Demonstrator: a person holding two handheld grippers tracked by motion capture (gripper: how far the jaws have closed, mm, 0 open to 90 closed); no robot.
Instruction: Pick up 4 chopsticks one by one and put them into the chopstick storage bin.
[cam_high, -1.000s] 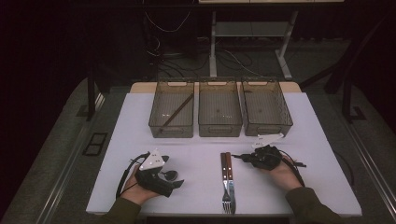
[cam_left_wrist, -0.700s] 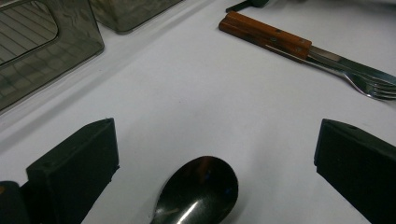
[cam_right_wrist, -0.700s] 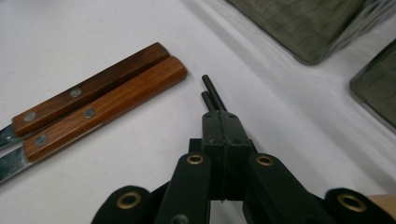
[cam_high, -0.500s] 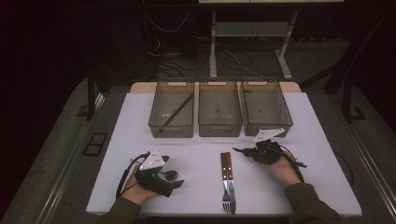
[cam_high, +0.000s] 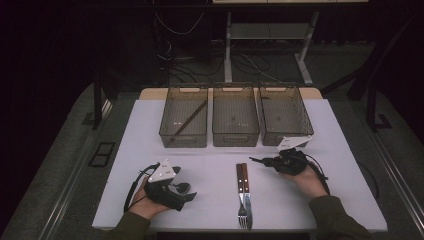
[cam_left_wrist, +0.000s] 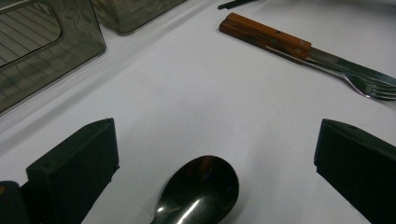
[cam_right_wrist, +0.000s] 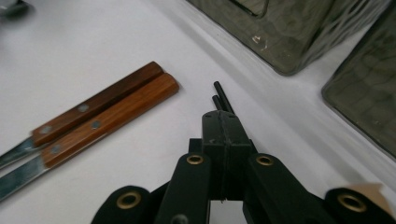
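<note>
— Two thin black sticks (cam_right_wrist: 220, 95) are poking out past the tips of the right gripper (cam_right_wrist: 223, 122), whose jaws are pressing together on them. Where is that sitting on the table?

— In the high view the right gripper (cam_high: 266, 161) is hovering low at about four o'clock on the white table (cam_high: 345, 150), pointing toward nine o'clock, with the sticks (cam_high: 256, 159) jutting out toward the cutlery.

— And what is lying beside them?

— A knife (cam_high: 246, 186) and a fork (cam_high: 240, 192) with wooden handles are lying side by side at six o'clock, touching, handles pointing to twelve. The stick tips are stopping just short of the handle ends.

— What is the left gripper (cam_high: 182, 192) doing?

— Its jaws are standing spread wide at about seven o'clock, and a dark spoon (cam_left_wrist: 201, 193) is lying on the table between them, its bowl touching neither pad.

— Anything farther out?

— Three smoky clear bins are standing in a row at twelve o'clock: a left bin (cam_high: 167, 131) holding one long brown stick (cam_high: 189, 118) lying slantwise, a middle bin (cam_high: 235, 137), and a right bin (cam_high: 305, 122) close behind the right gripper
</note>
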